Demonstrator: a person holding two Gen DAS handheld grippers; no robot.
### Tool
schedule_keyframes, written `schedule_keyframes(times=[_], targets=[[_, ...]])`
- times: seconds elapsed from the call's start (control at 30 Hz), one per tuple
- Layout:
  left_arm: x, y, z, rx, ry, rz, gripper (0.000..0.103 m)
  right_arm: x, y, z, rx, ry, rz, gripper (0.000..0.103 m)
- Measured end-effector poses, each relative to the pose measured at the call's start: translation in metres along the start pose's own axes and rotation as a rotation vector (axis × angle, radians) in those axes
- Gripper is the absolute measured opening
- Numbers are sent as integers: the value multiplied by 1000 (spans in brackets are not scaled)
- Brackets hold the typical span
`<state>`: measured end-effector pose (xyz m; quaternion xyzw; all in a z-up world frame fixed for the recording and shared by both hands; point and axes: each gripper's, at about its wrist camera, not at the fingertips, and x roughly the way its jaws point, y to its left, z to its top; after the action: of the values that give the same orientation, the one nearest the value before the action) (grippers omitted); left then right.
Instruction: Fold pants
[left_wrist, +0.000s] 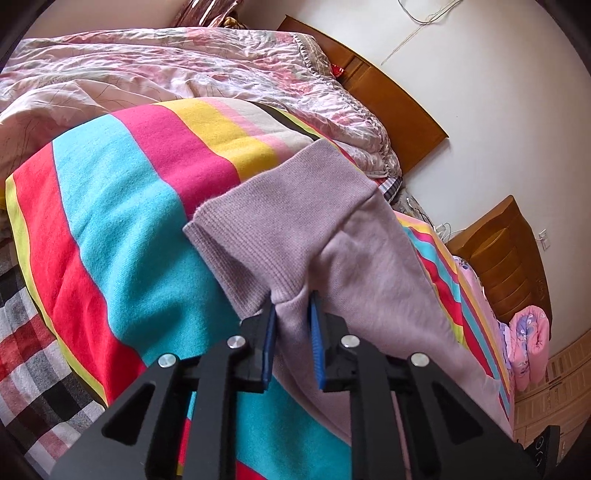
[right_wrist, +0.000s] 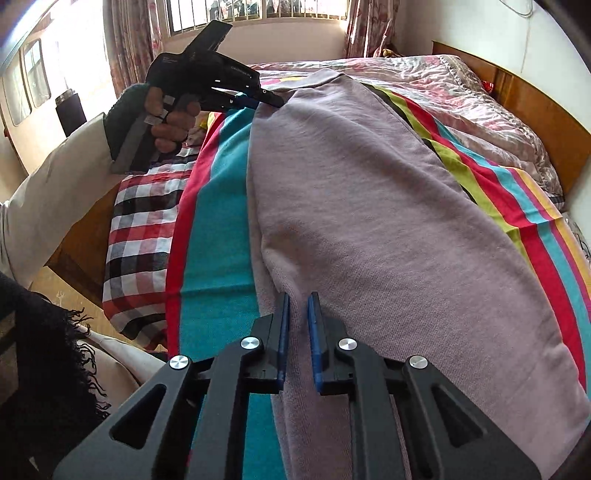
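Observation:
Lilac knit pants (right_wrist: 369, 206) lie lengthwise on a striped blanket (right_wrist: 214, 229) on the bed. In the left wrist view their ribbed cuff (left_wrist: 266, 236) rises toward me. My left gripper (left_wrist: 293, 306) is shut on a pinch of fabric where the cuff meets the leg. The right wrist view shows that same left gripper (right_wrist: 279, 100) at the far end of the pants, held by a hand (right_wrist: 173, 118). My right gripper (right_wrist: 298, 299) is at the near end, by the pants' left edge, its blue pads close together with lilac fabric between them.
A rumpled pink quilt (left_wrist: 147, 70) lies behind the blanket against a wooden headboard (left_wrist: 399, 99). A plaid sheet (right_wrist: 136, 229) hangs at the bed's left edge. A wooden nightstand (left_wrist: 506, 254) stands by the wall. A person's pale sleeve (right_wrist: 48, 192) reaches in from the left.

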<state>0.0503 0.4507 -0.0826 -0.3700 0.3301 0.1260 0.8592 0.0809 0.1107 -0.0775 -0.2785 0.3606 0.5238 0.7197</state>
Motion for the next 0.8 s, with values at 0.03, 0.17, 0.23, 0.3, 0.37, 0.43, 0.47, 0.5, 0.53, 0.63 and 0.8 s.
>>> schedule_keyframes(times=[0.03,0.17,0.23,0.3,0.37,0.43,0.47,0.5,0.53,0.63,0.8], targets=[[0,0,0,-2,-1,3,15,-1,2,1,-18,-2,-11,5],[-10,-8,1,-10,-36,45,9,-23,8,9,-46,-58,-17,4],[-23,-16,2,18,-63,63,8,-34,13,10,-66,-67,-22,4],[-22,-22,3,48,-49,100,8,-30,12,6,-66,-45,-13,4],[-11,-19,1,42,-14,139,8,-13,13,-1,-68,-11,4,4],[-4,-13,-1,19,-3,143,9,1,17,-5,-63,1,15,11],[-4,-12,-2,11,-8,144,11,1,14,-5,-30,-2,51,20],[-5,-11,-2,1,-9,143,12,-1,12,-5,-5,-1,71,21],[-7,-11,-2,-12,-10,151,15,-3,13,-5,-4,1,68,24],[-26,-41,-5,46,-100,348,55,-25,7,-10,25,-42,118,32],[-29,-161,-35,368,-88,126,74,-79,-46,-35,269,-178,-44,40]])
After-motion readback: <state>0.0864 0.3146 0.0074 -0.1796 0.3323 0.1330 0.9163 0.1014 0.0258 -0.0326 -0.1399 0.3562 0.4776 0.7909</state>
